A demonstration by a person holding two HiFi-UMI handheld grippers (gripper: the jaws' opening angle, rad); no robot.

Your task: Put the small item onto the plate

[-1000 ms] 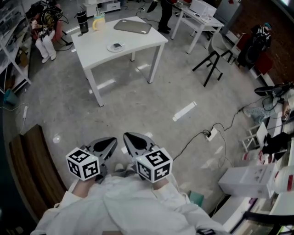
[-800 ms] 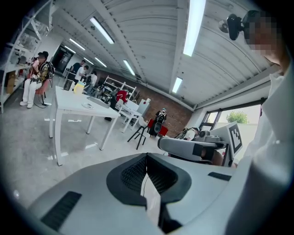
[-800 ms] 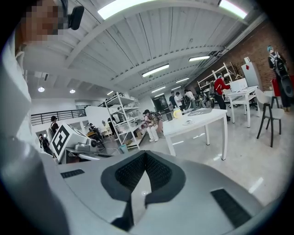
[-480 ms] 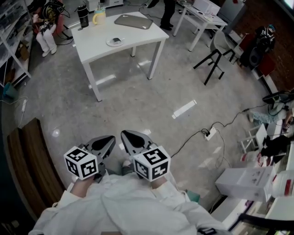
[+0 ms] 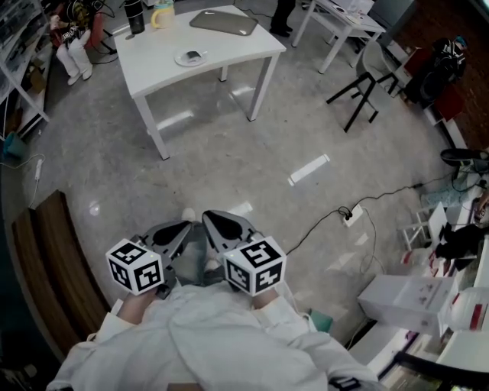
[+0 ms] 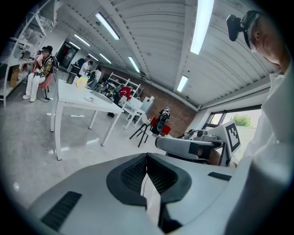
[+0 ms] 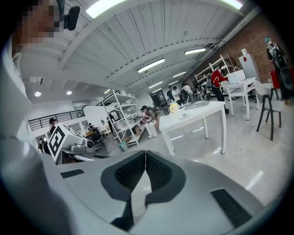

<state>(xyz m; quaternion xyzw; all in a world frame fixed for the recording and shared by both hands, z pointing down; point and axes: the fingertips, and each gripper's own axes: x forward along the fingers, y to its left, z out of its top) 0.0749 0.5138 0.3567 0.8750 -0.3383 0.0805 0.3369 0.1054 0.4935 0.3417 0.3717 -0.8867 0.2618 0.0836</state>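
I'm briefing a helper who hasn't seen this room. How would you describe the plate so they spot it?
Look across the grey floor to the white table ahead of the person. On its top, nearer the front edge than the yellow mug and the closed grey laptop, lies the plate. It is the only low, round, white dish there.

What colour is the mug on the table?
Yellow. The mug shows best in the head view.

White table (image 5: 244, 50), white plate (image 5: 189, 57), yellow mug (image 5: 162, 14) far left; grey speckled floor (image 5: 229, 153); grey left gripper (image 5: 186, 227) and right gripper (image 5: 207, 217), black-and-white marker cubes (image 5: 137, 267).
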